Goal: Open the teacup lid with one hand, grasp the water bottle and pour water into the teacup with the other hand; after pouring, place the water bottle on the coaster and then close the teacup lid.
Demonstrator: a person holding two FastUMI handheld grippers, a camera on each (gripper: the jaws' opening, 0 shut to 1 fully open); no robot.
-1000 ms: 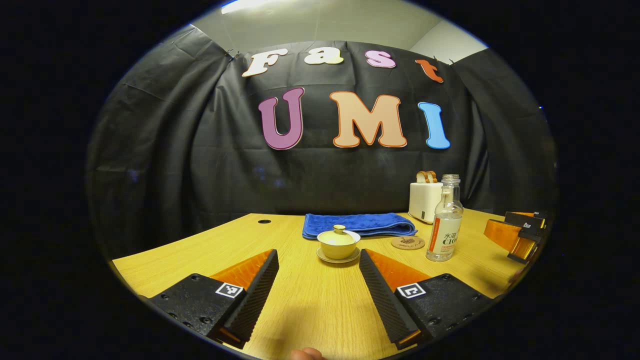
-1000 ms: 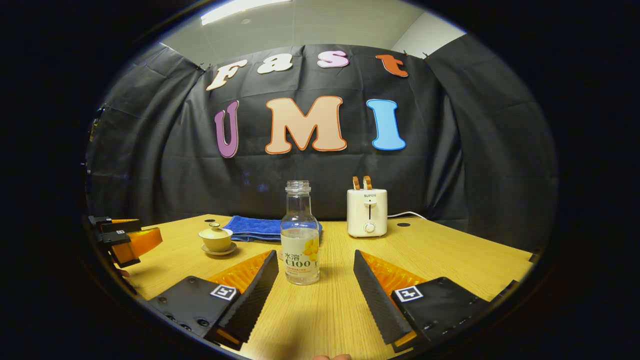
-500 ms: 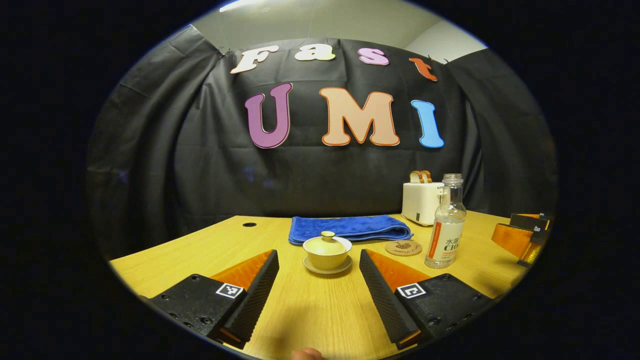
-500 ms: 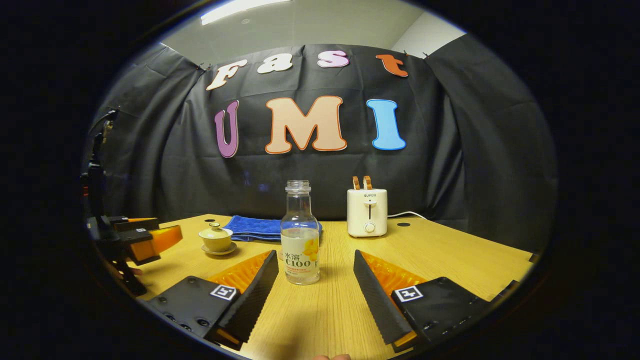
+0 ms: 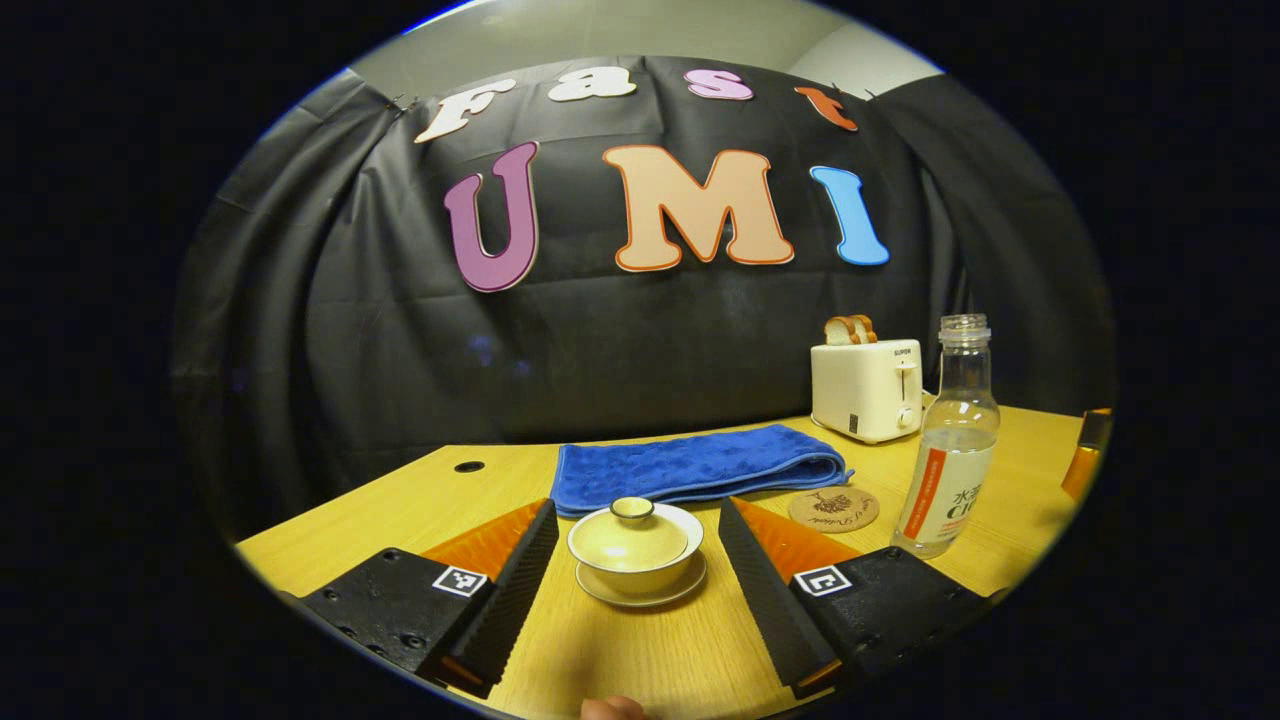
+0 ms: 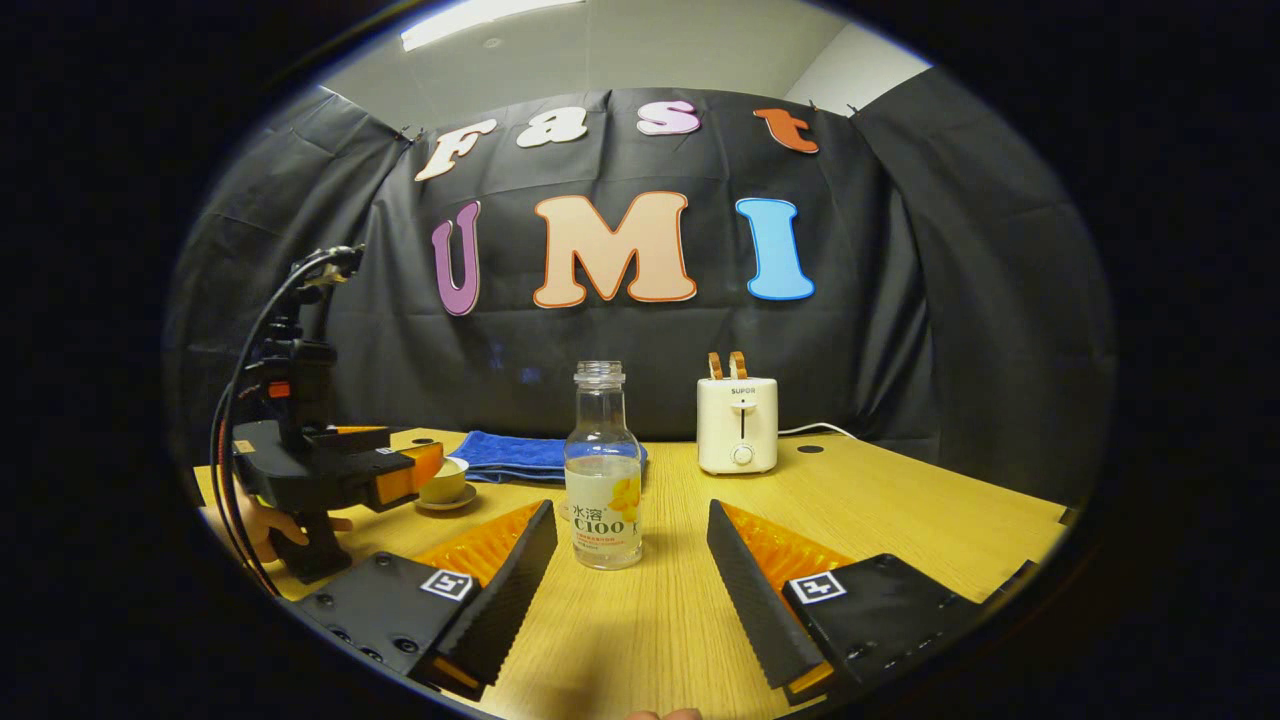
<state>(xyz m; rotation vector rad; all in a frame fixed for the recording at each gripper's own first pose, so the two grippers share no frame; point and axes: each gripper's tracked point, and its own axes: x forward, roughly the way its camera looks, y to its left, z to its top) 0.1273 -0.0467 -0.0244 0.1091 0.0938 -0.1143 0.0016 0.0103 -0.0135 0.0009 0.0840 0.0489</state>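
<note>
Left gripper view: the left tongs (image 5: 632,585) stand wide open and empty, one finger on each side of the teacup (image 5: 635,556), neither touching it.
Teacup: it sits on its saucer (image 5: 640,593) on the tabletop (image 5: 640,660), lid (image 5: 633,530) on, with the small knob (image 5: 632,508) upright at the centre.
Right gripper view: the right tongs (image 6: 630,570) are also spread wide and hold nothing; the water bottle (image 6: 603,470) stands uncapped just ahead of the gap, apart from both fingers.
Coaster: the coaster (image 5: 833,509) lies between teacup and bottle, in front of the blue towel (image 5: 695,464), bare and ready.
Step in hand: likely lining up to lift the lid.
Doing it well: the fingers look set at bowl height, so they should probably rise to the knob and close on that alone, centred, then lift straight up so the cup does not slide on its saucer.
Risk: a low pinch could catch the rim and tip the cup.
Background: a toaster (image 5: 866,388) stands at the back, well apart.
</note>
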